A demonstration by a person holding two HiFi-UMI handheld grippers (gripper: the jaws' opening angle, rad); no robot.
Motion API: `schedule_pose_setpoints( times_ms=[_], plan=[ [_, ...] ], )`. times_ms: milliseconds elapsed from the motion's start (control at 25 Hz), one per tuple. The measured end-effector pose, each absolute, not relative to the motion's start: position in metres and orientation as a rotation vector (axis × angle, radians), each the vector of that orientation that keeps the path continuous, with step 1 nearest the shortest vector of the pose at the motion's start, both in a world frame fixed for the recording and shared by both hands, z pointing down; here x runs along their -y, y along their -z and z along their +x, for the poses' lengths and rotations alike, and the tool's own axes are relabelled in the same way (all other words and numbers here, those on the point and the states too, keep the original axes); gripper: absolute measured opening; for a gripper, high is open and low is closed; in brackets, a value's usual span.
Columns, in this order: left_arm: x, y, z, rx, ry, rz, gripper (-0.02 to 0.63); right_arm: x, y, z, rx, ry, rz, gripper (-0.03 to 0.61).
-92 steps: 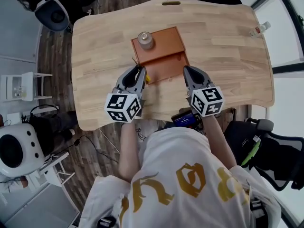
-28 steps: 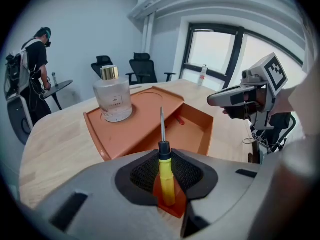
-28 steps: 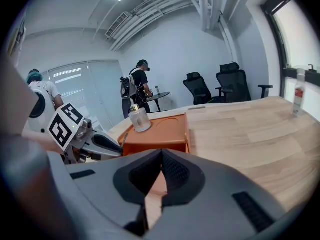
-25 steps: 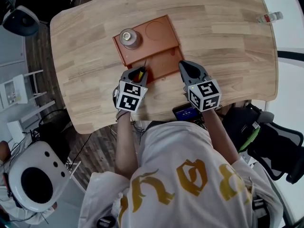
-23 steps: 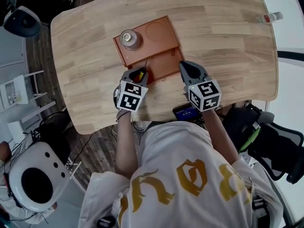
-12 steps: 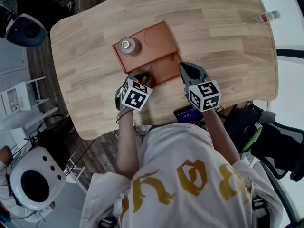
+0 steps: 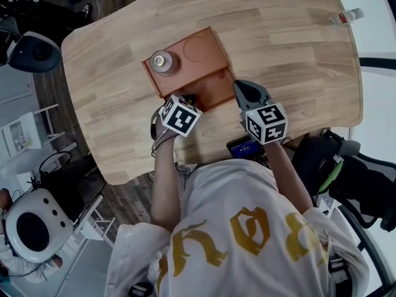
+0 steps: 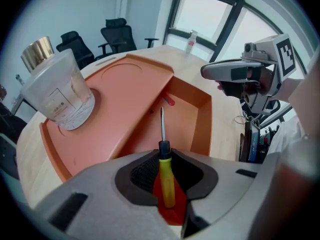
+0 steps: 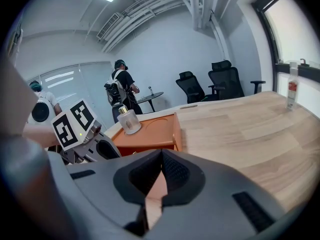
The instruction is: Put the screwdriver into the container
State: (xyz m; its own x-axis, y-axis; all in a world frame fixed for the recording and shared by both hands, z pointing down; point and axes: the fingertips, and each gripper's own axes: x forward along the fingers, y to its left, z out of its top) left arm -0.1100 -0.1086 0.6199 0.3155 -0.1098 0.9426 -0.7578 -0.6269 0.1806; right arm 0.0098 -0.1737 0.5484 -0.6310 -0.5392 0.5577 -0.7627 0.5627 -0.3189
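Observation:
A small screwdriver (image 8: 164,165) with a yellow handle and thin metal shaft is held in my left gripper (image 8: 166,170), which is shut on its handle. The shaft points into the lower open compartment of the orange container (image 8: 192,114). In the head view my left gripper (image 7: 187,98) hangs over the near edge of the orange container (image 7: 207,57); the screwdriver is mostly hidden there. My right gripper (image 7: 242,90) rests shut at the container's right near corner, and the right gripper (image 9: 159,181) holds nothing.
A clear jar with a gold lid (image 7: 161,61) stands on the container's upper shelf, seen as the jar (image 8: 56,90) and the jar (image 9: 129,120). A small bottle (image 7: 343,16) lies at the table's far right. A phone (image 7: 243,148) sits at the near table edge. People stand behind the table (image 9: 122,84).
My left gripper has lifted the screwdriver, moved right and tilted it, so that it points down into the container's lower compartment. The right gripper has stayed where it was.

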Motion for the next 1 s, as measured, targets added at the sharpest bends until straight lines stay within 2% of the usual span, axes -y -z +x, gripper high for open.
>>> schedule_pose_setpoints(
  times_ms=[1000],
  plan=[
    [0.107, -0.642, -0.109, 0.654, -1.546, 1.787, 0.077, 0.177, -0.546, 0.014, 2.393, -0.737, 1.089, 0.011]
  ],
)
